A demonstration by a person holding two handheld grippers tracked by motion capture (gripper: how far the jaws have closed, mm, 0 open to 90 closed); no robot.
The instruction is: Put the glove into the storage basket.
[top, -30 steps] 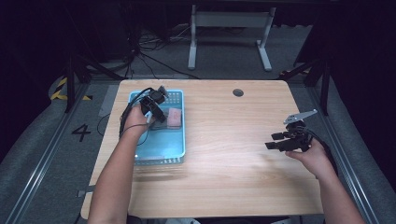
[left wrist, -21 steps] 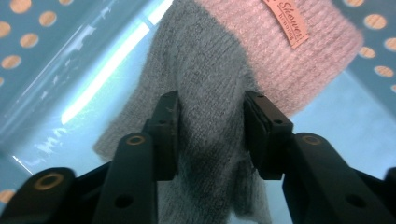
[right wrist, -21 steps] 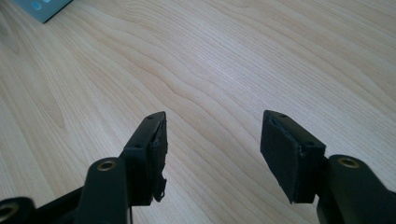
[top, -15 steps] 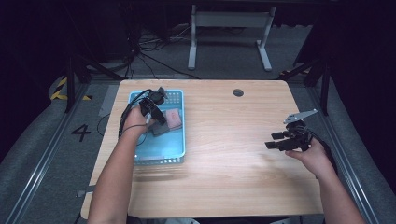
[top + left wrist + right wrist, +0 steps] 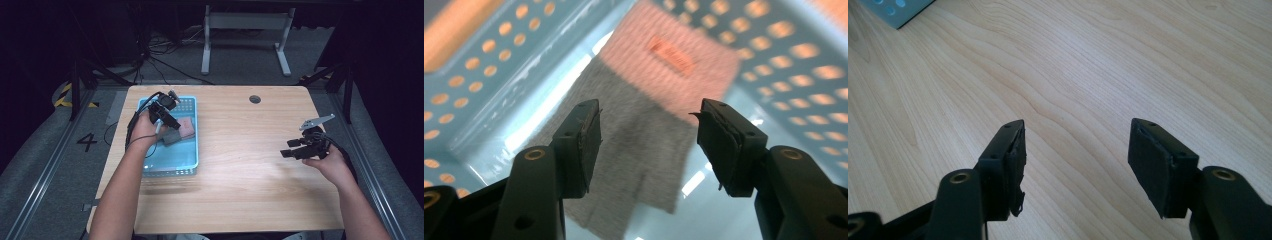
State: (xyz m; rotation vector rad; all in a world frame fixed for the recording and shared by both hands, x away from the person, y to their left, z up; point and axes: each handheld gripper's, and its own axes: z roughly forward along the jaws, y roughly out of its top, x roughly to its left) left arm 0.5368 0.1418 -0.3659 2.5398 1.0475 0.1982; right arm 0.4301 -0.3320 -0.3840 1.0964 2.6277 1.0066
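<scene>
High view first: a rectangular wooden table [image 5: 240,165] with pale, fine grain and rounded corners takes the middle of the frame, a small dark round grommet [image 5: 255,99] set in it near the upper edge. Beyond it, at the top of the frame, stands a grey metal stand [image 5: 245,35] on a dark floor strewn with cables.

On the table's left part sits a light blue plastic basket [image 5: 170,167], rectangular, its walls pierced with rows of round holes and its floor smooth and glossy. In the basket's upper half lie two small flat cloth pieces touching each other: a grey cloth [image 5: 171,137], knitted and speckled, and a pink cloth [image 5: 186,128] of the same ribbed weave that carries a small orange label in the left gripper view. There the grey cloth [image 5: 634,165] lies partly over the lower edge of the pink cloth [image 5: 674,60], both blurred.

Above them hangs the left gripper [image 5: 649,137], its black jaws having just been opening; they stand apart with nothing pressed between the pads, the grey cloth lying loose below the gap.

At the right of the high view the right gripper [image 5: 290,149] is held just over bare wood, well apart from the basket. In its own view the jaws are spread wide and empty, with a corner of the basket at upper left.
</scene>
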